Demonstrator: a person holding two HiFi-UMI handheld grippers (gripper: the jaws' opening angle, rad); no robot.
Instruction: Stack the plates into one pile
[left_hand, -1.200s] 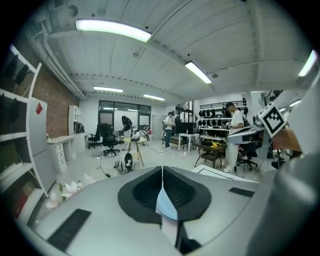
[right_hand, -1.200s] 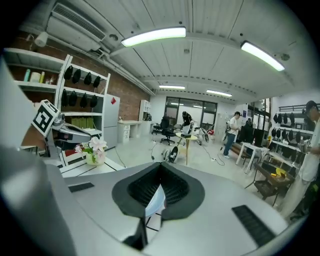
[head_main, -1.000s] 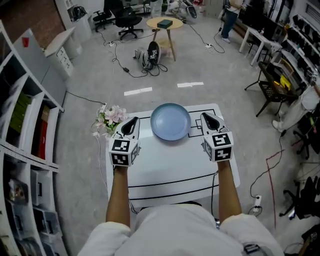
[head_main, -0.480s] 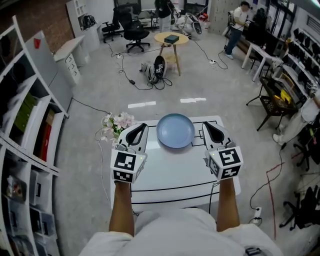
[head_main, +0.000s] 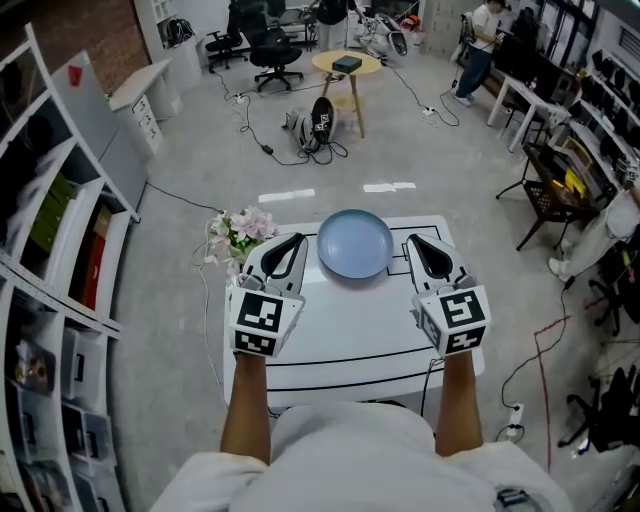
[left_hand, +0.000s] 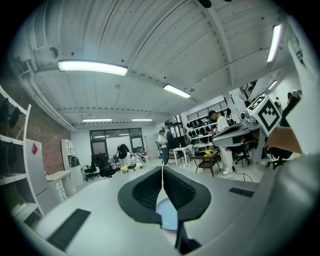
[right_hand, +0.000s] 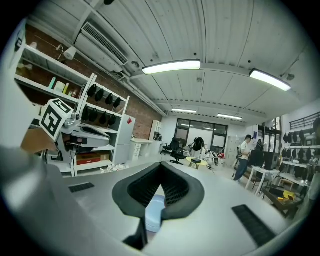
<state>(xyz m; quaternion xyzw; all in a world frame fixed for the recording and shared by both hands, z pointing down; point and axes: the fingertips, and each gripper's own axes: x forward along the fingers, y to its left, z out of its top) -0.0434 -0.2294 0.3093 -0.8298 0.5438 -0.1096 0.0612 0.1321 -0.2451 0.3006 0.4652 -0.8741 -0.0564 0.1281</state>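
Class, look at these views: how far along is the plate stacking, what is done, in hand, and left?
Done, it seems: only one blue plate pile sits on the white table, no loose plate elsewhere. In hand: nothing; the left gripper and right gripper are shut and empty, flanking the pile. Left: nothing visible.

Tools: two, the left tool (head_main: 296, 240) and the right tool (head_main: 413, 241). White table (head_main: 340, 335): one. Pile of blue plates (head_main: 355, 243): one; the number of plates in it cannot be told. Bunch of flowers (head_main: 238, 230): one. Tape strips (head_main: 287, 196) on the floor: two. Round wooden table (head_main: 345, 68): one, bearing one dark box (head_main: 347, 63).
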